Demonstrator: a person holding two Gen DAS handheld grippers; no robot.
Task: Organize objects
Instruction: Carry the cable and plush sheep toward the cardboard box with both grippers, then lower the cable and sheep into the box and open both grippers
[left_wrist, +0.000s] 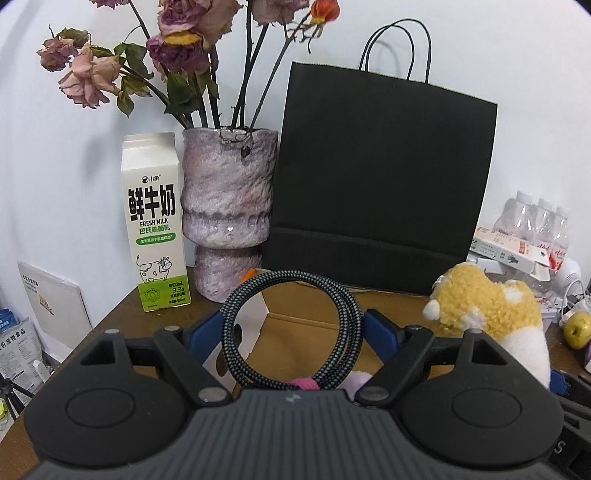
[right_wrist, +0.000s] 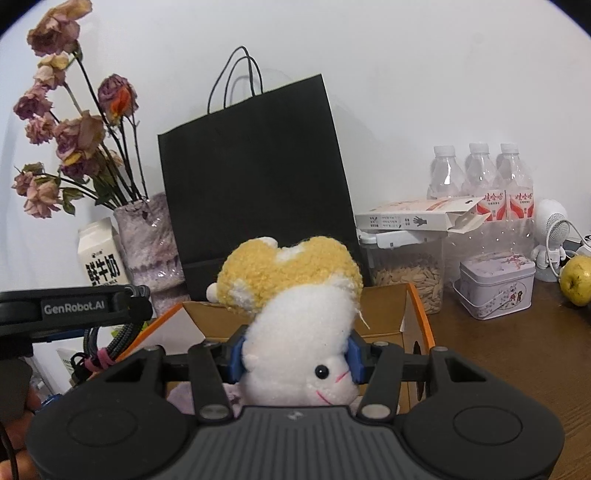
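My left gripper (left_wrist: 293, 334) is shut on a coiled braided cable (left_wrist: 291, 332) tied with a pink band, holding it upright over an open cardboard box (left_wrist: 295, 332). My right gripper (right_wrist: 295, 356) is shut on a white and yellow plush toy (right_wrist: 295, 306), held head-down above the same box (right_wrist: 391, 314), which has orange-edged flaps. The plush also shows at the right of the left wrist view (left_wrist: 491, 310). The left gripper and cable show at the left edge of the right wrist view (right_wrist: 99, 343).
On the brown table (right_wrist: 517, 350) at the back stand a milk carton (left_wrist: 157, 221), a purple vase (left_wrist: 229, 210) of dried roses and a black paper bag (left_wrist: 380, 184). To the right are water bottles (right_wrist: 484, 177), a seed jar (right_wrist: 406, 273), a tin (right_wrist: 496, 282) and a green fruit (right_wrist: 576, 280).
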